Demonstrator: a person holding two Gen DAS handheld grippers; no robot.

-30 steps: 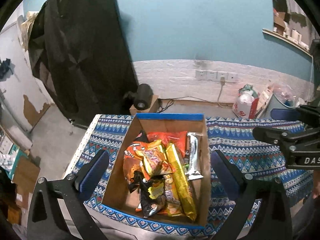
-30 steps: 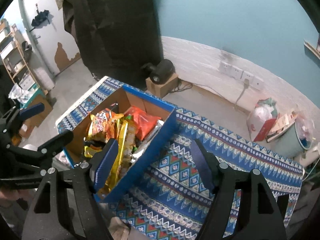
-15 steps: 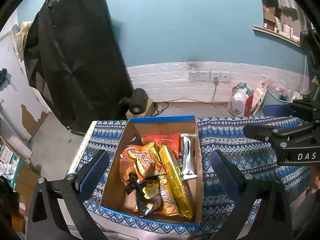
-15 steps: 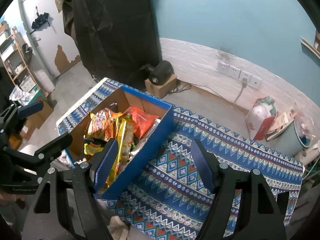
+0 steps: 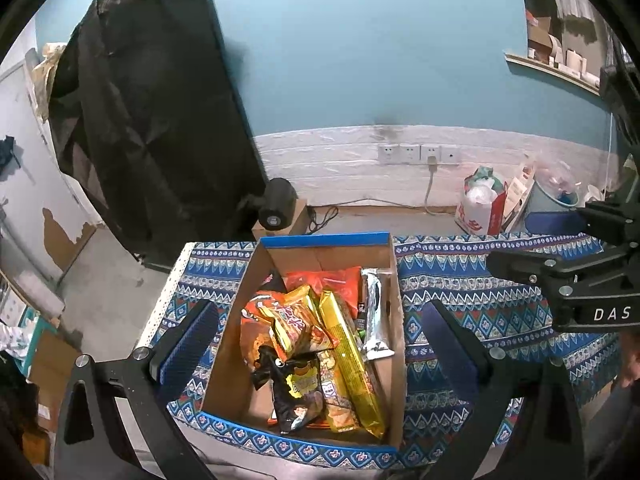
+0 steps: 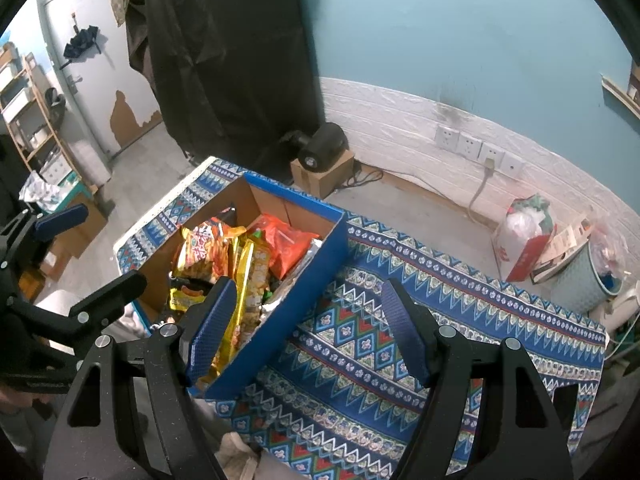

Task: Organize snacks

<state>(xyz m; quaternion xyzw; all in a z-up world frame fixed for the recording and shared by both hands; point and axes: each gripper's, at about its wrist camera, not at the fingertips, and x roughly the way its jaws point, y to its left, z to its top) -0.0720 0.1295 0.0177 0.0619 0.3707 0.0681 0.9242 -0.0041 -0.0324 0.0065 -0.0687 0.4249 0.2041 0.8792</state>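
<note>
Both grippers hang spread wide and empty: left gripper [image 5: 320, 348] above the snack-filled cardboard box [image 5: 256, 304], right gripper [image 6: 308, 332] over the patterned tablecloth [image 6: 460, 320] beside it. Gold wafer pack [image 5: 352, 356] lies lengthwise inside.

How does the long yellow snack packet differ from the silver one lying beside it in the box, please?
The long yellow packet is gold-coloured and printed, and runs most of the box's length; the silver packet is plain and foil-like, and clearly shorter. The yellow one lies amid the pile, partly over other bags, while the silver one rests against the right wall of the cardboard box. Both are narrow, lie lengthwise in the box, and neither is gripped.
</note>
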